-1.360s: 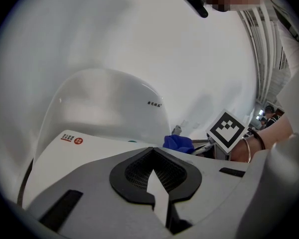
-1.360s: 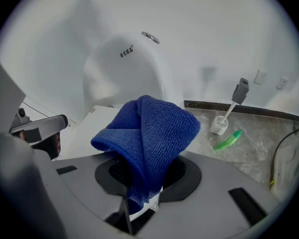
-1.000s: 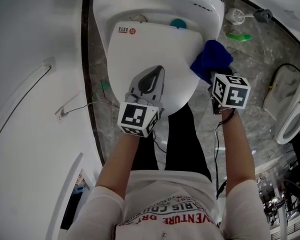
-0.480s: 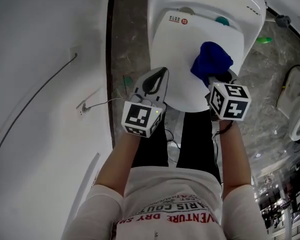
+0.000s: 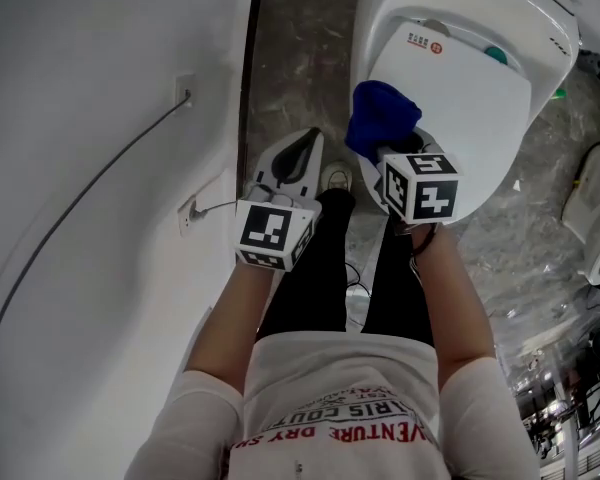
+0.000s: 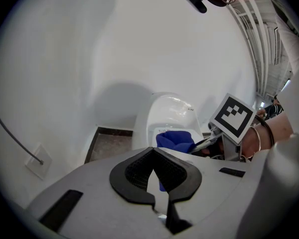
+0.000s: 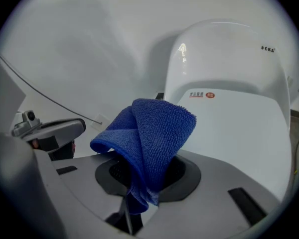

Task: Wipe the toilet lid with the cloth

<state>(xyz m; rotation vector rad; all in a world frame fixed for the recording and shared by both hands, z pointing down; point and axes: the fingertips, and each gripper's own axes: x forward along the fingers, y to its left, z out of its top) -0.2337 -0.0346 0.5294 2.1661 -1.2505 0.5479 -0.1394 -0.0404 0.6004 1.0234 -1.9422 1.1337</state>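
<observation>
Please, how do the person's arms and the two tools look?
The left tool and the right tool are light grey with black ribbed pads. Each carries a cube with black-and-white square markers. The person wears a white short-sleeved shirt and thin bangles on the right wrist.

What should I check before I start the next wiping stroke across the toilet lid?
1. Grip on the cloth by the right hand-held gripper: ok, the cloth is bunched and clamped between the jaws.
2. State of the toilet lid: ok, it is down with nothing lying on it.
3. Contact of cloth with lid: cannot tell. The head view shows the cloth over the lid's near left edge.
4. Position of the left hand-held gripper: ok, it is off the lid and over the floor, jaws together and empty.
5. Flat cloth face toward lid: not ok, the cloth is folded and stands up from the jaws.
</observation>
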